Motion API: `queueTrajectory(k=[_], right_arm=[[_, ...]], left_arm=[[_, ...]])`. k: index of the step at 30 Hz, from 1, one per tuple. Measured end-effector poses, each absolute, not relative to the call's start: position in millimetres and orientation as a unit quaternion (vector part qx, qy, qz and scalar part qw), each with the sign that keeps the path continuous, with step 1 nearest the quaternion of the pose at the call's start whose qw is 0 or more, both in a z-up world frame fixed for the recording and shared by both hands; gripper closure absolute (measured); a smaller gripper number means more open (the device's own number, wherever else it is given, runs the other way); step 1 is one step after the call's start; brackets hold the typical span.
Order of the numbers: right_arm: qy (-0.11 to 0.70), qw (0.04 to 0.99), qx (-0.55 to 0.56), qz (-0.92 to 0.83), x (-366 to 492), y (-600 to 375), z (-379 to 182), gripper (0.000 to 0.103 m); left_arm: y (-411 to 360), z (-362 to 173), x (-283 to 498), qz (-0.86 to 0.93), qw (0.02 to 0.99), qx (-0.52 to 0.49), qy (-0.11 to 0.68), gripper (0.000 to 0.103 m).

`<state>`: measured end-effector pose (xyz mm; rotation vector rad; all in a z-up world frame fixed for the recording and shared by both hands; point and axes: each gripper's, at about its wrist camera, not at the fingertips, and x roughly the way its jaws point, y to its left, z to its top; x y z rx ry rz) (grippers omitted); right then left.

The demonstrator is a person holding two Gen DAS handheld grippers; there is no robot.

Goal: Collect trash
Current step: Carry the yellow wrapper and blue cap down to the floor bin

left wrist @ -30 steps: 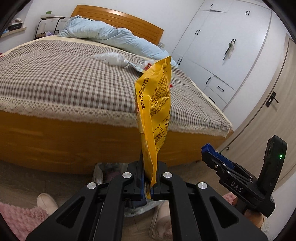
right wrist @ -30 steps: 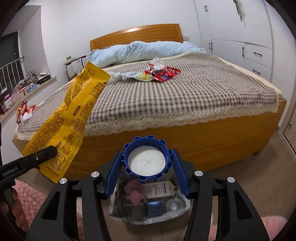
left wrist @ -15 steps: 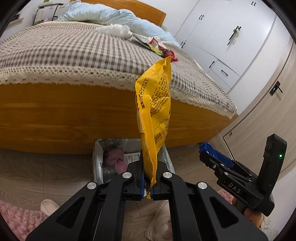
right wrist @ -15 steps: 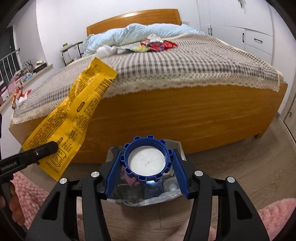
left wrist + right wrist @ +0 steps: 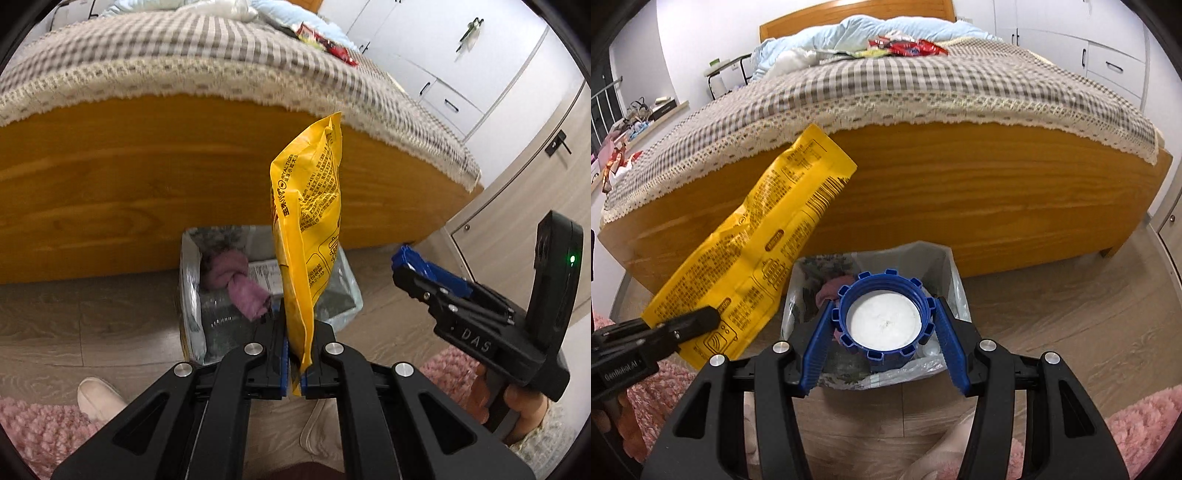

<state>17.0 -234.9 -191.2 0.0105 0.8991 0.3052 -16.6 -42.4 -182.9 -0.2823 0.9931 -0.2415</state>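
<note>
The left claw is clamped tight on the bottom edge of a yellow wrapper, which stands up from the jaws and leans a little toward the bed. From the right wrist view the same wrapper slants up and to the right from the left claw, its top corner in front of the wooden foot of the bed.

The right claw is about half open, its blue pads pressing either side of a blue bottle cap with a white inside. In the left wrist view this claw shows from the side, held by a hand.

Both claws hang over a small bin lined with a plastic bag, standing on the wooden floor just beside the foot of the bed. A pink cloth and other rubbish already lie in it.

More wrappers lie on the checked bedspread near the pillow end. A pink rug lies on the floor near the bin.
</note>
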Motion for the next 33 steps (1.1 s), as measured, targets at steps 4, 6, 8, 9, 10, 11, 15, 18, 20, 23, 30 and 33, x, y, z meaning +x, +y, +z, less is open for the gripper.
queueTrajectory(k=[4,6,8,9,10,11,15,18,20,23,30,33], right_arm=[[0.446,0.883,0.004,0.145,18,-234,-199,0.05],[0.454,0.879,0.007,0.144,19,-234,-203,0.05],[0.461,0.876,0.011,0.141,20,-235,-207,0.05],[0.464,0.874,0.013,0.14,21,-236,-209,0.05],[0.469,0.872,0.015,0.138,22,-237,-210,0.05],[0.472,0.871,0.017,0.134,22,-237,-212,0.05],[0.484,0.866,0.025,0.124,29,-244,-218,0.05],[0.496,0.86,0.025,0.12,35,-243,-226,0.05],[0.504,0.855,0.022,0.119,38,-241,-231,0.05],[0.515,0.85,0.013,0.11,47,-240,-243,0.05],[0.545,0.834,0.02,0.084,72,-246,-269,0.05],[0.565,0.821,0.03,0.074,79,-247,-280,0.05]], left_arm=[[-41,-194,-16,-0.118,0.855,-0.137,0.486,0.102],[-41,-198,-16,-0.12,0.852,-0.136,0.492,0.102],[-41,-203,-16,-0.121,0.848,-0.136,0.498,0.102],[-40,-206,-16,-0.122,0.845,-0.138,0.502,0.102],[-41,-208,-16,-0.122,0.844,-0.138,0.504,0.102],[-40,-210,-16,-0.122,0.842,-0.138,0.507,0.102],[-39,-221,-15,-0.122,0.833,-0.136,0.522,0.102],[-44,-236,-12,-0.127,0.818,-0.128,0.546,0.102],[-45,-243,-9,-0.126,0.812,-0.12,0.557,0.102],[-43,-253,0,-0.121,0.802,-0.12,0.572,0.102],[-39,-266,15,-0.108,0.792,-0.124,0.588,0.102],[-40,-269,22,-0.105,0.789,-0.124,0.592,0.102]])
